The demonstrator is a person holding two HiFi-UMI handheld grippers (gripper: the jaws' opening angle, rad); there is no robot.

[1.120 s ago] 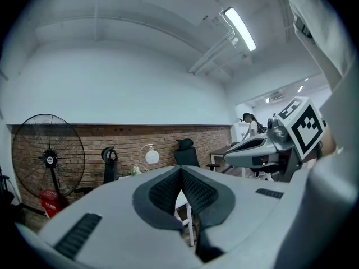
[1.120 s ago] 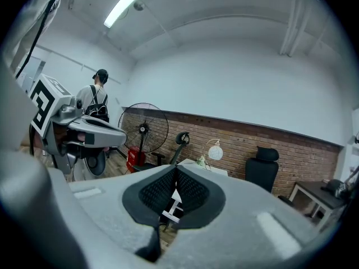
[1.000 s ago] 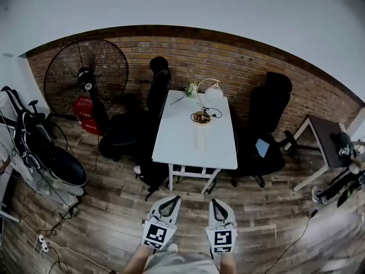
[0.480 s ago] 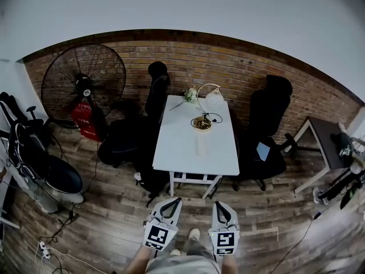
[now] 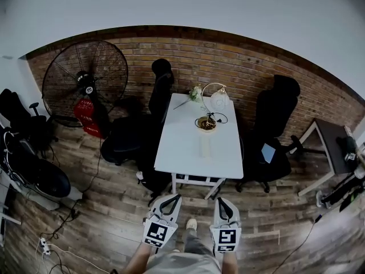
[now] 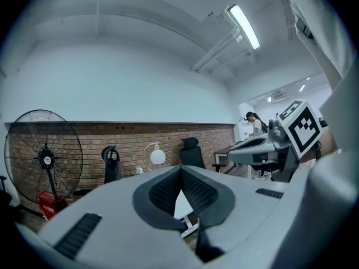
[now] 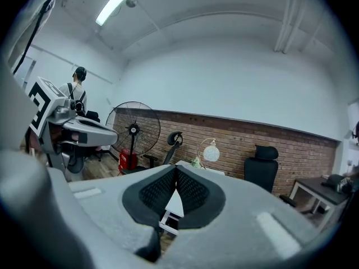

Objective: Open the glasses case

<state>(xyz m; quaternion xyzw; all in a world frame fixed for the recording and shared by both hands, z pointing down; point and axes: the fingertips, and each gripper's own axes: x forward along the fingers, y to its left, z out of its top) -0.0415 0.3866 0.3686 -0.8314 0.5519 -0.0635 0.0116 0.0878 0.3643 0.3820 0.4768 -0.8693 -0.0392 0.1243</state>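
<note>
"So, where's the glasses case point(image 5: 203, 147)?"

"It's that pale oblong on the white table point(image 5: 177, 147), about midway across, between the lamp point(image 5: 206, 123) and the near edge. It's well apart from both grippers."

"And those?"

"The left gripper point(image 5: 173, 198) and right gripper point(image 5: 220, 200) are both pinched closed on nothing, above the floorboards point(image 5: 114, 210). The only print is the black-and-white marker squares point(image 5: 157, 233) on them."

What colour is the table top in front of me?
White; the table shows best in the head view.
</note>
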